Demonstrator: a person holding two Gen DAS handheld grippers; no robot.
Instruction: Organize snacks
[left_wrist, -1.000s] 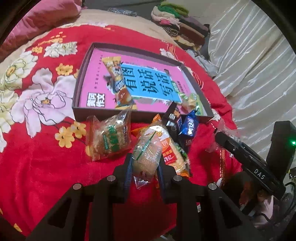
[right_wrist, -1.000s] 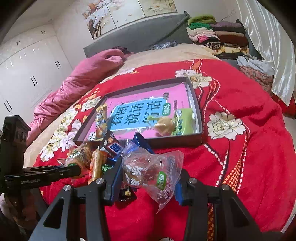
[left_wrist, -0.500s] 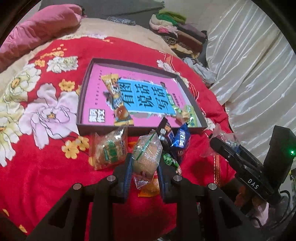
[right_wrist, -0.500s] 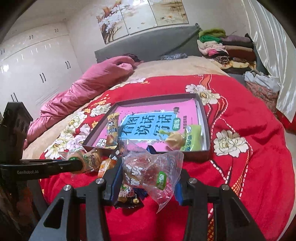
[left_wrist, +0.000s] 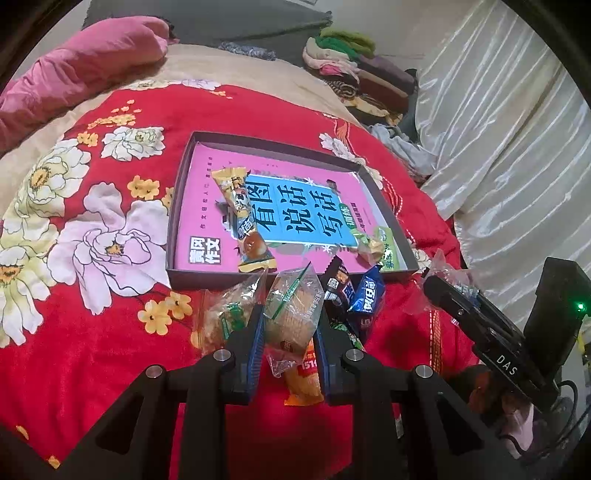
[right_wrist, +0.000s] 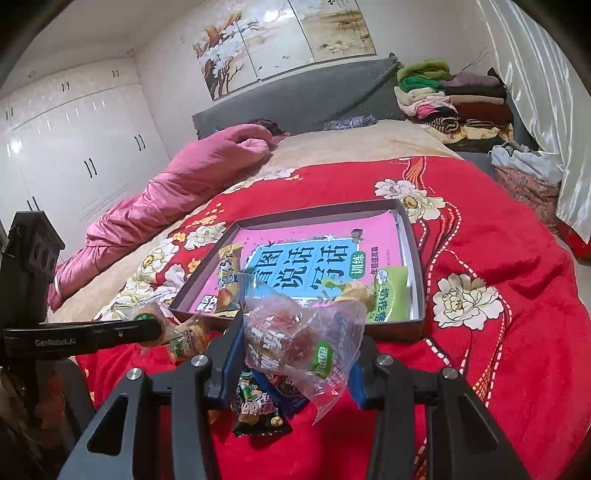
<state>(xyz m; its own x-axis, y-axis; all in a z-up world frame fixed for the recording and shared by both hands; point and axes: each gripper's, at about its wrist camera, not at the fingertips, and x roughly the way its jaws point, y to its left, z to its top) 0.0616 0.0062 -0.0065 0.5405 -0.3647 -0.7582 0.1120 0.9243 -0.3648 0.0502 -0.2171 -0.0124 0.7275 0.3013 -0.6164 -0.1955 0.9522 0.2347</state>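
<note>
Both of our grippers have lifted since a second ago, so the snack pile sits lower and smaller in each view. Our left gripper (left_wrist: 290, 328) is clamped on a clear packet of pale ridged biscuit (left_wrist: 291, 314); our right gripper (right_wrist: 295, 354) is clamped on a crinkly clear bag of reddish dried fruit (right_wrist: 299, 339).

Under them on the red floral bedspread (left_wrist: 92, 332), near its front edge, lie an orange wrapper (left_wrist: 304, 380), a second clear pastry packet (left_wrist: 225, 317), a dark snack bar (left_wrist: 338, 280), a blue foil packet (left_wrist: 367, 299) and a small dark cartoon wrapper (right_wrist: 258, 410). These crowd the ground just before the tray's near wall.

Beyond them rests a shallow dark cardboard tray (left_wrist: 207, 275), lined by a pink and blue booklet (left_wrist: 306, 214). Inside, we see a long yellow cake wrapper (left_wrist: 240, 218) along the left side, and a twisted yellow sweet (right_wrist: 356, 291) beside a green sachet (right_wrist: 391, 295) in the near right corner.

Farther off lie a pink quilt (right_wrist: 177, 192) and folded clothes (right_wrist: 450, 103).
</note>
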